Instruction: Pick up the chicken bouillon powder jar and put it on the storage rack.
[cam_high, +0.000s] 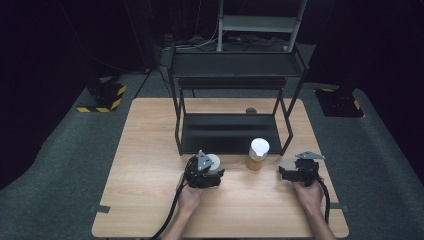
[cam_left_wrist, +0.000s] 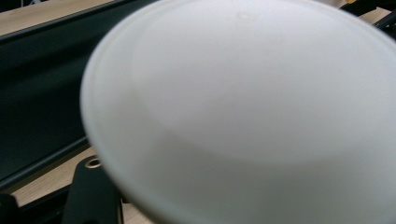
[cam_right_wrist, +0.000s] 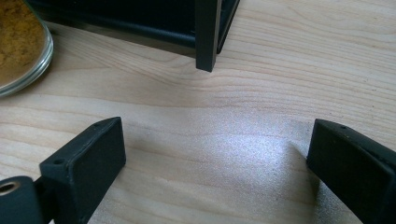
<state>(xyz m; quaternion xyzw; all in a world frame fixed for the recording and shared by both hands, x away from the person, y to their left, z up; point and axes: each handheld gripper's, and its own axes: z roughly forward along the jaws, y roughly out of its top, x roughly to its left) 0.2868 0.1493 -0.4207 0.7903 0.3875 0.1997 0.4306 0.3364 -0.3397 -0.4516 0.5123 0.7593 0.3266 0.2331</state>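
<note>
the left gripper (cam_high: 212, 175) is clamping a round white-lidded jar (cam_high: 214, 162) between its jaws, just before the black metal shelf rack (cam_high: 230, 132); the right gripper (cam_high: 289, 172) is sitting wide open, gripping nothing, on the wooden table (cam_high: 150, 150).

Count: two jars, one rack, two tongs, one table.

You have two white-lidded jars: one jar (cam_high: 214, 162) clamped in your left tongs (cam_high: 212, 175), and one jar of yellow-brown powder (cam_high: 257, 154) standing between your two tongs, nearer the right tongs (cam_high: 292, 172), whose jaws stand wide apart over bare wood. One black two-level rack (cam_high: 231, 131) stands just beyond both tongs. One wooden table (cam_high: 150, 150) carries everything.
</note>
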